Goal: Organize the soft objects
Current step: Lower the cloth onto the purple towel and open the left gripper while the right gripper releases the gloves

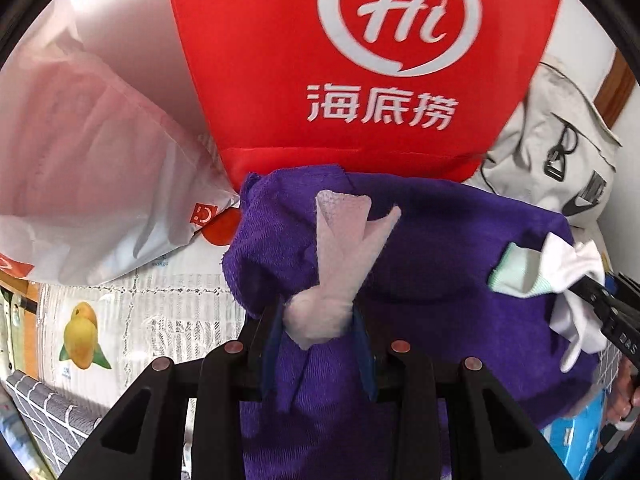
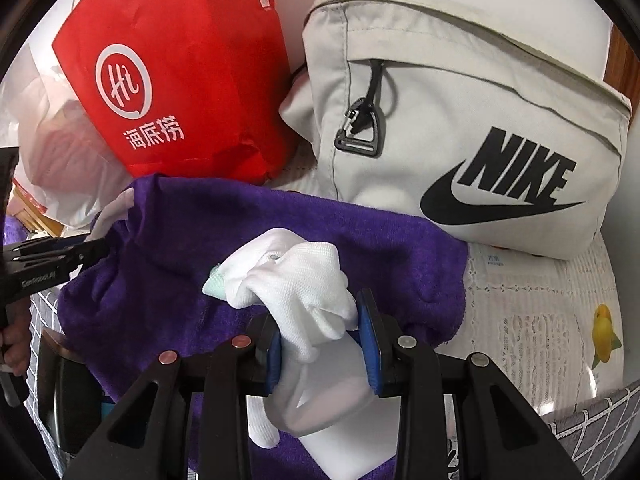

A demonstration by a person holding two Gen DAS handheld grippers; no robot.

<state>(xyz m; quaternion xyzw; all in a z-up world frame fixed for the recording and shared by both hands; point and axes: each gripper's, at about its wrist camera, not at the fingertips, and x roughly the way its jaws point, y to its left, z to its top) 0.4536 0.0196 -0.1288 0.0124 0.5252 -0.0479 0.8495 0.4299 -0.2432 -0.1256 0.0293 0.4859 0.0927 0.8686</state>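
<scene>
A purple towel (image 1: 440, 248) hangs spread between both grippers, in front of the bags. My left gripper (image 1: 318, 320) is shut on one end of it, with a thin white cloth (image 1: 340, 240) pinched in the same grip and sticking up. In the right wrist view the left gripper (image 2: 96, 248) comes in from the left, holding the purple towel (image 2: 280, 232) by its corner. My right gripper (image 2: 318, 312) is shut on a bunched white sock (image 2: 304, 276) with mint trim, over the towel. The left wrist view shows the right gripper (image 1: 588, 288) and the sock (image 1: 560, 268) at the right.
A red paper bag (image 1: 360, 60) with a white logo stands just behind the towel. A grey Nike bag (image 2: 480, 140) sits to its right and a white plastic bag (image 1: 80, 160) to its left. A lace tablecloth (image 2: 540, 320) with fruit prints covers the surface. A blue box (image 1: 576, 440) lies low right.
</scene>
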